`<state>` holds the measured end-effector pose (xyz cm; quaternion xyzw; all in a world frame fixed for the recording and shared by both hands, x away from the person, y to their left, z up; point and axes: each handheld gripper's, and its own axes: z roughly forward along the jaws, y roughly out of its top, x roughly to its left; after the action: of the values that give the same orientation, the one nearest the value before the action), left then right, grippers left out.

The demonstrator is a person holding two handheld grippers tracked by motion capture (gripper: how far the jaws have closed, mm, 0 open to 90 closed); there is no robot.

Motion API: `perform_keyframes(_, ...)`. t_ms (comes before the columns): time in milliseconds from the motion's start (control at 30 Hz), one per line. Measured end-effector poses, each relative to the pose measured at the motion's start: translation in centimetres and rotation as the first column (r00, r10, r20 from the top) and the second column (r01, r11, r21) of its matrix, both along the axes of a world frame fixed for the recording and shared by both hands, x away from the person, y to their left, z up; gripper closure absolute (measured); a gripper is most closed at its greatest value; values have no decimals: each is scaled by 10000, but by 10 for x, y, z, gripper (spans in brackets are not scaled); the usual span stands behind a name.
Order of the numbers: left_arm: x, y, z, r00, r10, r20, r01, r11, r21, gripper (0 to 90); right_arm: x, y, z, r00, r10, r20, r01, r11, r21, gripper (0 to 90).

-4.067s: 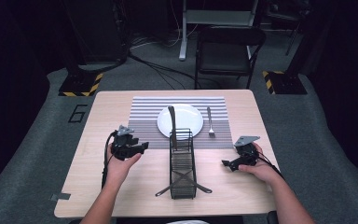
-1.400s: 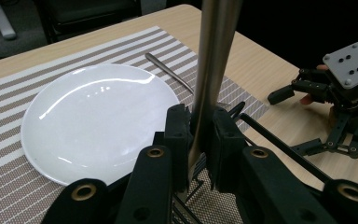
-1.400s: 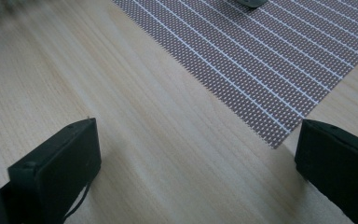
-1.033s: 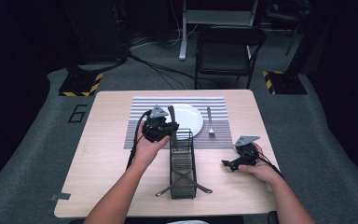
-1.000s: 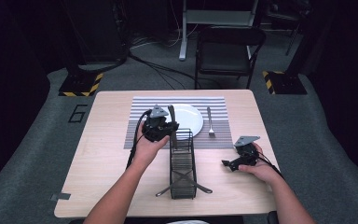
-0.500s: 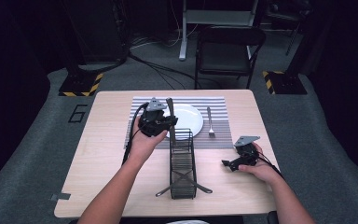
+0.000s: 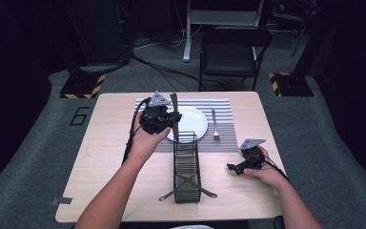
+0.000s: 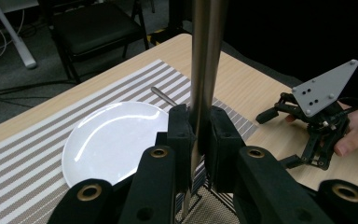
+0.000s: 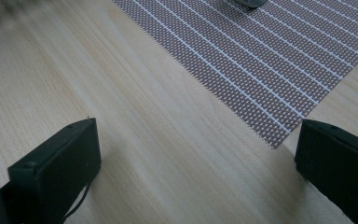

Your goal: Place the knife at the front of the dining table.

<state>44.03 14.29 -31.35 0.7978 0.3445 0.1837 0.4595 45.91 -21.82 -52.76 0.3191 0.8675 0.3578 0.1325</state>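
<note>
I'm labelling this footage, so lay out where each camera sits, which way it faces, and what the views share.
High view: above the person's side, looking forward and down at the table; both forearms, left gripper, right gripper.
Left gripper view: on the left gripper, facing across the plate; its fingers clamp a metal utensil.
Right gripper view: on the right gripper, low over the table, fingers apart.
Shared: plate, striped mat and right gripper show in the high and left gripper views.

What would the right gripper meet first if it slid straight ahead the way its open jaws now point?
Probably the corner of the striped placemat, lying just ahead of the right gripper on the table; depth beyond is unclear.
</note>
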Motion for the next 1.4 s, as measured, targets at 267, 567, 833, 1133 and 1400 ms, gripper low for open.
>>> perform_keyframes(267,-4,7,20,9996,51,272,-48,9999,-88,817,0,0,0,10000,-22,-26,22,10000,15,0)
perform_keyframes(567,-1,16,26,9992,271,308,-263,9994,-238,818,0,0,0,10000,-5,0,5,10000,5,0)
perform_keyframes(833,3,27,26,9979,593,245,-586,9978,-300,818,0,0,0,10000,-5,-5,5,10000,3,0)
perform_keyframes(1133,13,40,20,9939,1098,130,-1093,9934,-350,818,0,0,0,10000,-26,-33,26,10000,13,0)
perform_keyframes(1400,21,50,12,9877,1558,132,-1554,9875,-266,819,0,0,0,10000,-23,-28,23,10000,14,0)
